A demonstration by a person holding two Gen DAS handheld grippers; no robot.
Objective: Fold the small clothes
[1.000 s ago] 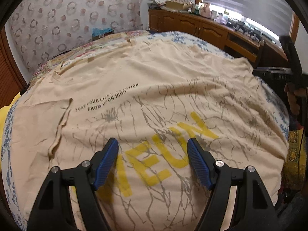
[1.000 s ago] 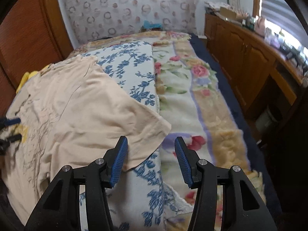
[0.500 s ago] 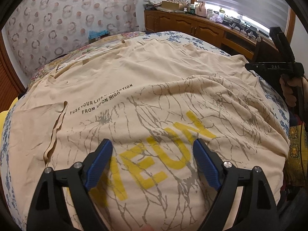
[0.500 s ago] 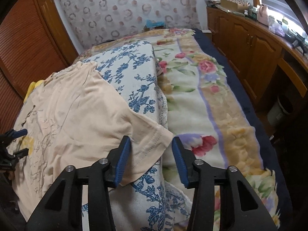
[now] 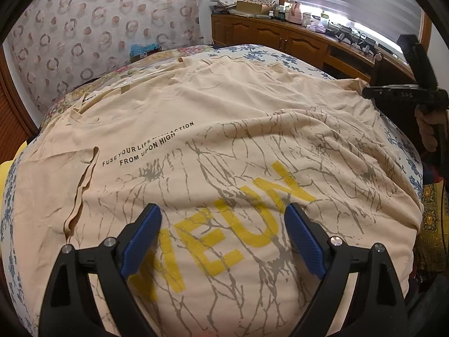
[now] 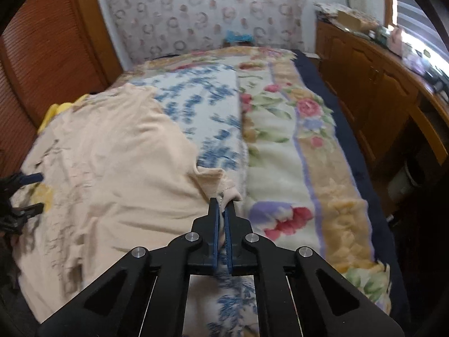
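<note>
A beige T-shirt (image 5: 224, 118) with yellow letters and grey crack print lies spread flat on the bed; it also shows in the right wrist view (image 6: 118, 168). My left gripper (image 5: 223, 216) is open and empty, hovering low over the yellow letters near the hem. My right gripper (image 6: 221, 205) is shut on the shirt's sleeve (image 6: 224, 185), whose bunched end sticks up between the blue pads. The right gripper also shows at the shirt's far right edge in the left wrist view (image 5: 370, 92).
The bed carries a blue-flowered sheet (image 6: 213, 112) and a floral blanket (image 6: 294, 146). A wooden cabinet with clutter (image 5: 294, 36) runs along the right under the window. A patterned headboard (image 5: 98, 33) stands behind, with wooden louvre doors (image 6: 42, 56) on the left.
My right gripper has closed on the shirt sleeve, which lay flat between its open fingers before. My left gripper stayed open and shifted slightly over the print.
</note>
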